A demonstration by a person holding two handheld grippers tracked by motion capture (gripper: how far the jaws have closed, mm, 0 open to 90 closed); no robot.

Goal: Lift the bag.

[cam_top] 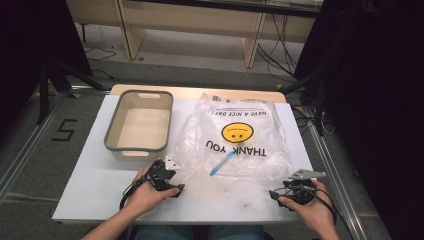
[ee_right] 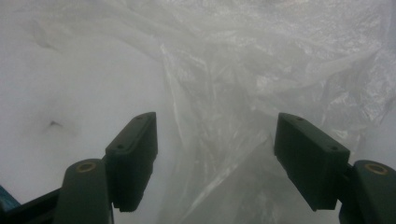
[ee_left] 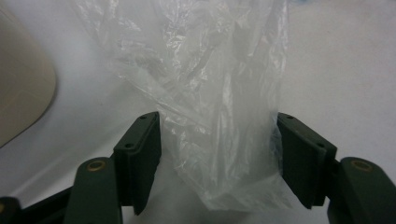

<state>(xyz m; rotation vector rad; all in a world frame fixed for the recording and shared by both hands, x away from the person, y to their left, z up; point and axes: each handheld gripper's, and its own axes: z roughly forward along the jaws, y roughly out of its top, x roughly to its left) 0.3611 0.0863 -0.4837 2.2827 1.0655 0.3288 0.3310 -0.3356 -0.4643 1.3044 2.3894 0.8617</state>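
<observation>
A clear plastic bag [cam_top: 235, 137] lies flat on the white counter [cam_top: 90, 185], printed with a yellow smiley face [cam_top: 237, 132] and "THANK YOU" lettering that reads upside down from the person's side. A blue pen-like object [cam_top: 221, 164] rests at the bag's near part; whether it sits inside or on top cannot be told. A grey-rimmed beige tub [cam_top: 139, 126] stands just left of the bag.

Left claw [cam_top: 172, 175] sits at the bag's near-left corner. In the left gripper view, a bag handle [ee_left: 219, 140] runs between the wide-spread jaws, the film touching the right pad or close to it, not pinched.

Right claw [cam_top: 280, 192] sits at the bag's near-right corner. In the right gripper view, crumpled film [ee_right: 224, 154] lies between the jaws, which stand apart and clamp nothing.
</observation>
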